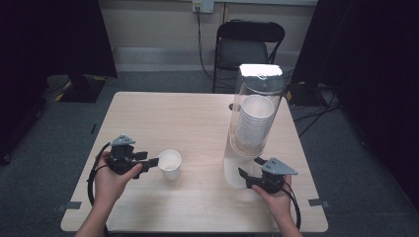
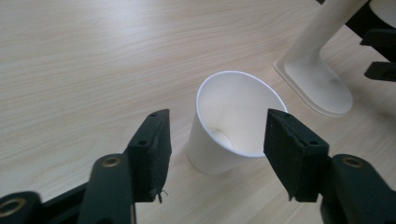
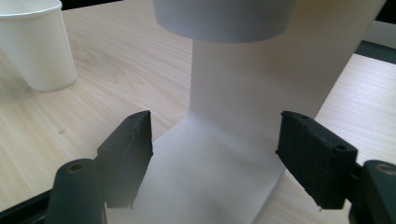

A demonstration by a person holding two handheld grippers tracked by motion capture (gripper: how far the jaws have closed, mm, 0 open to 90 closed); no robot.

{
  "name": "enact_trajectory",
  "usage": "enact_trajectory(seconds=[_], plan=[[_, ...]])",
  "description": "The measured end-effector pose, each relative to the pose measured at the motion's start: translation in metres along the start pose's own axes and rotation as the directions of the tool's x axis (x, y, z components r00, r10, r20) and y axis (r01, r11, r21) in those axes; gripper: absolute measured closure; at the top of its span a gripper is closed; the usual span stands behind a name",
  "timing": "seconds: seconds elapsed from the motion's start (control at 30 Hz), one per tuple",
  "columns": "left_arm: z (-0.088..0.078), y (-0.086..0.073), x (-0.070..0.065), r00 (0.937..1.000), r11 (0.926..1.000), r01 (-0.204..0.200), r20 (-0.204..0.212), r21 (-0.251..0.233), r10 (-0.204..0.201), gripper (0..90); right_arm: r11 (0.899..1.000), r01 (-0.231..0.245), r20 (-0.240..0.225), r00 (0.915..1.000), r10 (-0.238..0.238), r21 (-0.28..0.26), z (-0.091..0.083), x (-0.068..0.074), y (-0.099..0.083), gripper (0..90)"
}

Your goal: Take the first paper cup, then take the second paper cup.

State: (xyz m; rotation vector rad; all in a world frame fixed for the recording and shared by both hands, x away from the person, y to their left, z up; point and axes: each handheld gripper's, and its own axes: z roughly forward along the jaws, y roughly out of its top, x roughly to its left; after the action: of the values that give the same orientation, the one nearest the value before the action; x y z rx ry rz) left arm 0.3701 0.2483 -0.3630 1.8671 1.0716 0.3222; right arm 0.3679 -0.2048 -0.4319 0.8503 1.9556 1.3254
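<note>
A thin white paper cup [image 2: 233,123] stands just left of the tall clear cup dispenser [image 1: 253,123]. Light and crushable, it wants a gentle mid-wall grip. The left gripper [image 2: 215,149] gapes beside it; the right gripper [image 3: 215,154] spreads wide at the dispenser's base.

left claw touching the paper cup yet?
Apart. In the left gripper view the left claw stands open, table visible between each jaw and the paper cup.
</note>
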Motion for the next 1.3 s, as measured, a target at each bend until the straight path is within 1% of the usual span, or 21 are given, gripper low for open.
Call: enact_trajectory(seconds=[0.07,0.1,0.2,0.27,0.33,0.47,0.53,0.6,0.63,0.7,0.77,0.83,0.9,0.97,1.07,1.1,1.17,1.2,1.23,1.27,1.3], plan=[[-0.006,-0.003,0.001,0.9999,0.9999,-0.006,0.015,-0.012,0.007,39.3,1.000,-0.007,0.006,1.0000,0.007,-0.005,0.000,-0.001,0.000,26.1],[-0.009,-0.005,0.001,0.9998,0.9997,-0.011,0.014,-0.020,0.011,37.5,1.000,-0.009,0.004,0.9999,0.009,-0.007,0.000,-0.002,0.001,26.2],[-0.015,-0.012,0.002,0.9990,0.9989,-0.041,0.019,-0.021,0.041,34.2,1.000,-0.007,0.007,0.9999,0.007,-0.003,0.000,-0.002,0.003,26.2],[-0.018,-0.023,0.004,0.9975,0.9974,-0.070,0.003,-0.015,0.070,30.4,1.000,-0.001,0.010,1.0000,0.001,-0.015,0.000,-0.003,0.006,26.1],[-0.017,-0.035,0.007,0.9960,0.9960,-0.089,-0.011,-0.008,0.089,27.8,1.000,0.001,0.018,0.9998,-0.001,-0.017,-0.002,-0.003,0.010,24.9],[-0.013,-0.056,0.014,0.9958,0.9961,-0.088,-0.026,-0.007,0.088,25.1,0.999,-0.024,0.012,0.9996,0.024,-0.029,-0.002,-0.006,0.013,24.7],[-0.010,-0.065,0.016,0.9959,0.9962,-0.086,-0.026,0.013,0.086,24.9,1.000,-0.021,0.015,0.9997,0.021,-0.021,-0.002,-0.007,0.013,24.0],[-0.005,-0.073,0.018,0.9941,0.9943,-0.100,-0.040,0.038,0.101,24.9,0.999,-0.020,0.019,0.9996,0.020,-0.025,-0.002,-0.007,0.013,24.0],[-0.003,-0.077,0.018,0.9942,0.9942,-0.098,-0.041,0.044,0.100,24.8,0.999,-0.020,0.017,0.9996,0.020,-0.026,-0.002,-0.008,0.014,23.8],[0.002,-0.085,0.020,0.9926,0.9921,-0.108,-0.048,0.063,0.112,24.8,1.000,-0.017,0.018,0.9997,0.018,-0.025,-0.001,-0.007,0.015,23.0],[0.008,-0.094,0.022,0.9923,0.9913,-0.108,-0.053,0.074,0.112,24.7,1.000,-0.012,0.012,0.9998,0.013,-0.015,0.000,-0.007,0.018,20.4],[0.014,-0.102,0.024,0.9906,0.9879,-0.120,-0.055,0.098,0.126,24.5,1.000,-0.015,0.010,0.9998,0.015,-0.015,0.000,-0.006,0.021,20.6],[0.018,-0.107,0.025,0.9912,0.9871,-0.114,-0.054,0.112,0.121,24.2,1.000,-0.015,0.009,0.9998,0.015,-0.021,0.000,-0.006,0.025,21.0],[0.020,-0.110,0.024,0.9892,0.9869,-0.129,-0.058,0.097,0.135,22.9,1.000,-0.010,0.014,0.9999,0.010,-0.022,0.000,-0.006,0.028,20.9],[0.020,-0.110,0.024,0.9853,0.9828,-0.153,-0.060,0.103,0.160,22.3,1.000,-0.004,0.011,0.9999,0.004,-0.028,0.001,-0.005,0.032,21.1],[0.021,-0.111,0.023,0.9851,0.9836,-0.154,-0.063,0.095,0.160,21.7,0.999,-0.007,0.007,1.0000,0.007,-0.033,0.001,-0.004,0.032,21.3],[0.022,-0.115,0.022,0.9793,0.9797,-0.187,-0.066,0.073,0.191,20.3,0.999,0.005,0.010,0.9999,-0.004,-0.035,0.002,-0.003,0.034,21.3],[0.023,-0.116,0.022,0.9774,0.9779,-0.197,-0.065,0.070,0.201,19.1,0.999,0.011,0.007,0.9999,-0.010,-0.039,0.002,-0.002,0.035,21.6],[0.023,-0.116,0.022,0.9713,0.9719,-0.222,-0.070,0.080,0.227,18.3,0.999,0.001,0.003,1.0000,0.000,-0.037,0.002,-0.001,0.036,22.0],[0.024,-0.117,0.021,0.9727,0.9732,-0.218,-0.066,0.075,0.223,17.7,0.999,0.005,0.002,1.0000,-0.005,-0.039,0.003,-0.001,0.037,22.0],[0.024,-0.116,0.020,0.9704,0.9705,-0.227,-0.065,0.081,0.233,16.7,0.999,0.008,0.004,1.0000,-0.008,-0.039,0.003,-0.001,0.038,22.8]])
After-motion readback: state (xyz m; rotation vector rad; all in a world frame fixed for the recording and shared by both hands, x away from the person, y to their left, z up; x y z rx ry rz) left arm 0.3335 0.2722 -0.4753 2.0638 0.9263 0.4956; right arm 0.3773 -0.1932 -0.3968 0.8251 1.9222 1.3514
